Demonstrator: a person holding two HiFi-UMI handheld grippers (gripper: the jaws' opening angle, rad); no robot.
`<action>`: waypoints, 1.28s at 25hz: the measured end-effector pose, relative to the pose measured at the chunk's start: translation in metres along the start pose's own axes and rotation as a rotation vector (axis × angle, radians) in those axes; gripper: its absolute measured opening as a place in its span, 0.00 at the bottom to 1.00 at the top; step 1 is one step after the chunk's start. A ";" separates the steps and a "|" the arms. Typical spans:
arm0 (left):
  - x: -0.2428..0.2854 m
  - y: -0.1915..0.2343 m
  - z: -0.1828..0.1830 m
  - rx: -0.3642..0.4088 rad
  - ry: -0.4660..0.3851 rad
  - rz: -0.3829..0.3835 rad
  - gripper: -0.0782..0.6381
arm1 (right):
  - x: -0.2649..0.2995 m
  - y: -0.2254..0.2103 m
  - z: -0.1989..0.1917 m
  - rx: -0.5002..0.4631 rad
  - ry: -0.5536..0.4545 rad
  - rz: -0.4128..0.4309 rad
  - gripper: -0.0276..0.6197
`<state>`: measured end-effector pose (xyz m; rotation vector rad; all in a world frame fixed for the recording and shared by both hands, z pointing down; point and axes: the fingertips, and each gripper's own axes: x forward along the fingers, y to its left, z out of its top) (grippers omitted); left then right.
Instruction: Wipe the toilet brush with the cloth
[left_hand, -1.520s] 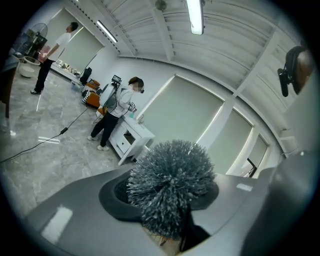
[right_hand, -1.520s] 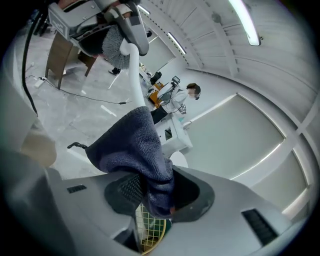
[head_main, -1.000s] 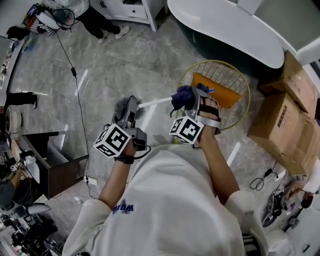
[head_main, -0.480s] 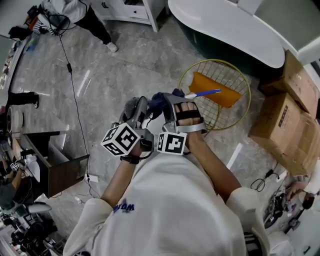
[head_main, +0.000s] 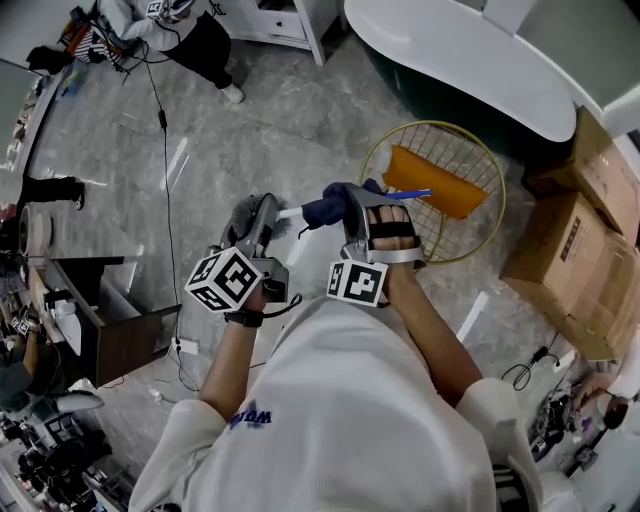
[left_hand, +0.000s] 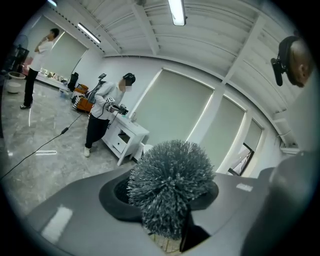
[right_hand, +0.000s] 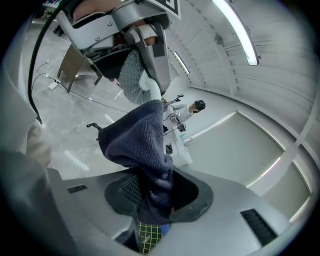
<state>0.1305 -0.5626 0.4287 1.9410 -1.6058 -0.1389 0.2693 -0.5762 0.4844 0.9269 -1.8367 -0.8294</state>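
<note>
While the toilet brush (head_main: 246, 213) is clamped by the left gripper (head_main: 264, 216), its handle is pointed rightward.
The cloth (head_main: 325, 209), pinched by the right gripper (head_main: 350, 203), is held on it near the left jaws.

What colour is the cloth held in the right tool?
Dark navy blue; the cloth shows best in the right gripper view.

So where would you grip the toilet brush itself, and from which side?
On the toilet brush, take the thin white handle close behind the bristle head, coming across it from the side. The shaft looks stiff and lies roughly level; the bristles are soft and would give. The left gripper holds about there, leaving the shaft free for the cloth.
</note>
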 end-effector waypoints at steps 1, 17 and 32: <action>-0.003 0.004 0.001 -0.004 -0.001 0.008 0.37 | 0.000 0.001 -0.005 0.010 0.010 0.001 0.22; -0.055 0.052 -0.021 -0.090 0.059 0.110 0.37 | -0.009 0.045 0.008 0.024 -0.039 0.154 0.22; -0.043 0.037 -0.023 -0.097 0.066 -0.003 0.37 | -0.020 0.019 -0.029 0.080 0.025 0.092 0.24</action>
